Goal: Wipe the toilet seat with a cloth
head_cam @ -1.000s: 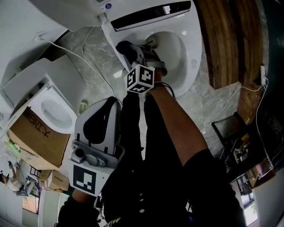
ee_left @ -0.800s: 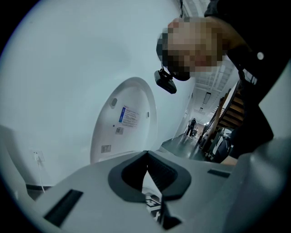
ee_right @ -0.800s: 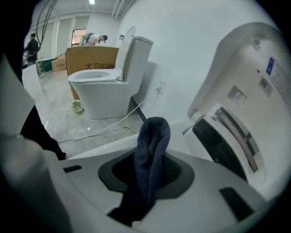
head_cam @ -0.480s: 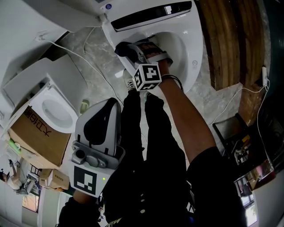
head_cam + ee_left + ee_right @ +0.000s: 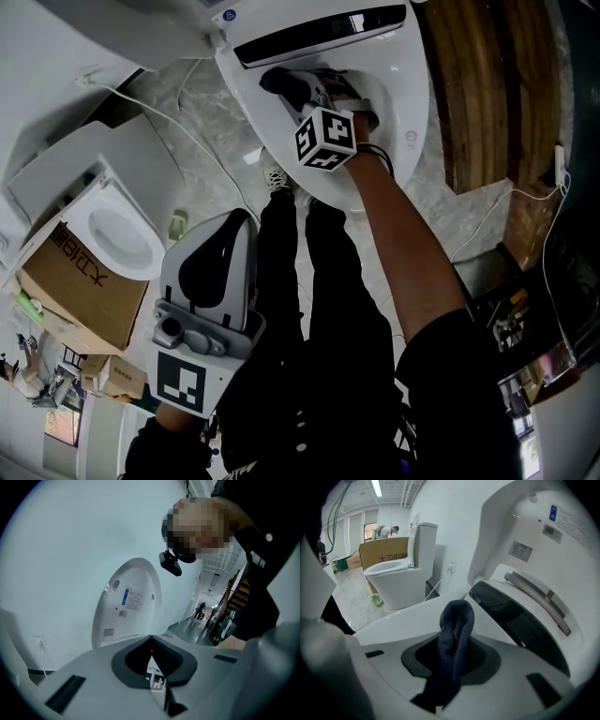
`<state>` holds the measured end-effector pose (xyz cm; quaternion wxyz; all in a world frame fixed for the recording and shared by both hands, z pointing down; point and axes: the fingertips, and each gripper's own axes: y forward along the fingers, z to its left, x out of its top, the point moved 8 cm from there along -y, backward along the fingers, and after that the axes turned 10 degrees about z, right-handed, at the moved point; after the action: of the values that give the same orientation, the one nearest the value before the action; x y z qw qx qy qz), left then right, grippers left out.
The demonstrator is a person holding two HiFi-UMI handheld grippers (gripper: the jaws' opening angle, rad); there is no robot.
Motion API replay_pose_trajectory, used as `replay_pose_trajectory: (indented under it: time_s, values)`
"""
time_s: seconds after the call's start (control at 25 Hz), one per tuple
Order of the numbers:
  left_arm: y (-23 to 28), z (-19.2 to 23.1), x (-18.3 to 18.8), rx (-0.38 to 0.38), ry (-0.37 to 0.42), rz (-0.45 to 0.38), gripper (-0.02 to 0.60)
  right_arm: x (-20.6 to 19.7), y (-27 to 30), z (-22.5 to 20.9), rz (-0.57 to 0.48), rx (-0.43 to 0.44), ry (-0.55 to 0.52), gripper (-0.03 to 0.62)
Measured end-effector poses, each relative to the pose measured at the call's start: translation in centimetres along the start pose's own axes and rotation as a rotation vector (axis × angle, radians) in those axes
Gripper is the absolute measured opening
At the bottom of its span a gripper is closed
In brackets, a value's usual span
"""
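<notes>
In the head view a white toilet seat (image 5: 409, 103) lies at the top, with a black strip (image 5: 319, 33) along its rear. My right gripper (image 5: 305, 94) reaches over the seat's rear left part, shut on a dark blue cloth (image 5: 281, 82). Seen from the right gripper view, the cloth (image 5: 455, 634) stands bunched between the jaws of the right gripper (image 5: 454, 656), just before the white seat (image 5: 440, 606) and its black strip (image 5: 511, 620). My left gripper (image 5: 225, 234) hangs low by the person's legs, away from the toilet. The left gripper (image 5: 152, 660) is shut with nothing in it.
A second toilet (image 5: 117, 234) and a cardboard box (image 5: 75, 291) stand at the left. A white cable (image 5: 178, 131) trails over the marble floor. Wooden boards (image 5: 478, 84) flank the toilet's right. The raised lid (image 5: 126, 602) shows in the left gripper view.
My right gripper has slid with the cloth up and to the right, toward the seat's rear by the black strip. The left gripper has stayed put.
</notes>
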<state>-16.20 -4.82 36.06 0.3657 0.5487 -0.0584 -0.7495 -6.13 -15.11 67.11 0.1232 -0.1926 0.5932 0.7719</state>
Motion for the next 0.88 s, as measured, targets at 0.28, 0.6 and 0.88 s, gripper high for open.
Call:
replay_pose_trajectory:
  time_s: [0.28, 0.6, 0.88]
  values:
    - [0.4, -0.4, 0.1, -0.010, 0.003, 0.003, 0.011, -1.4, -0.3, -1.5, 0.008, -0.014, 0.058, 0.107]
    - [0.5, -0.5, 0.2, -0.011, 0.010, 0.007, 0.011, -3.5, -0.8, -3.0, 0.037, -0.051, 0.182, 0.107]
    - [0.3, -1.1, 0.2, -0.016, 0.010, -0.001, 0.011, -6.0, -1.6, -4.9, 0.086, -0.088, 0.438, 0.107]
